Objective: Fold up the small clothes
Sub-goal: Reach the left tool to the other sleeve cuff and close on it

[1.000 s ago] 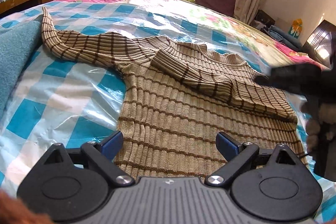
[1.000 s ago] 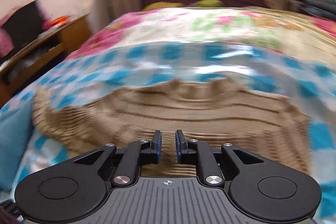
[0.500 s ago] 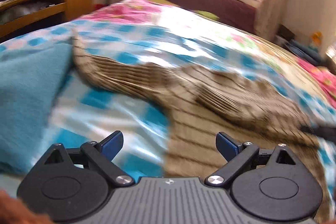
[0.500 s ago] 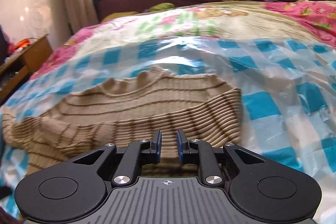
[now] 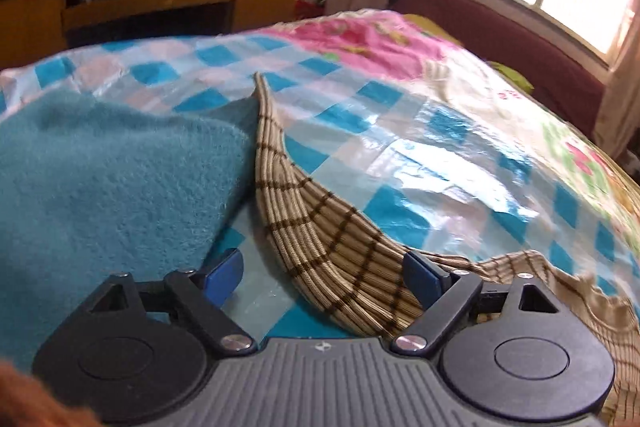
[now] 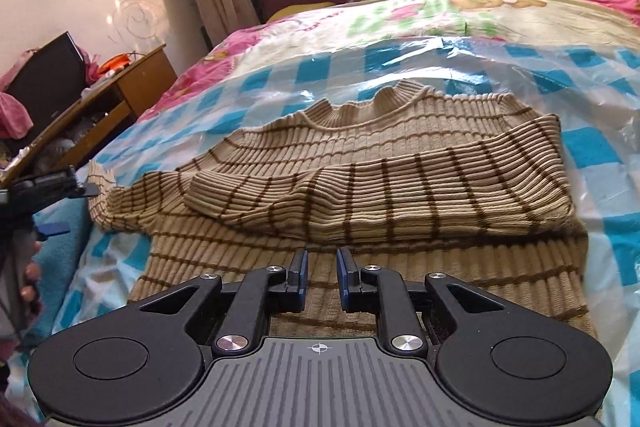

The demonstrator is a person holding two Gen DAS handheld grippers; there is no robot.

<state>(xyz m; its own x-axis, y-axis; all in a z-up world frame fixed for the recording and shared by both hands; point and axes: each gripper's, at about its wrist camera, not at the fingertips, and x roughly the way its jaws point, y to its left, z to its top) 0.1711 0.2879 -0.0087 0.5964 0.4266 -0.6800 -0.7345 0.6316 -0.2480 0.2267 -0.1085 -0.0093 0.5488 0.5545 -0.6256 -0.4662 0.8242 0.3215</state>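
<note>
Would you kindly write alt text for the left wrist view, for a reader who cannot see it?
The left gripper, its jaws closing but not yet gripping, straddles the outstretched sleeve of a tan striped sweater on a blue-checked plastic sheet over a bed. A teal fleece cloth lies left of the sleeve.
</note>
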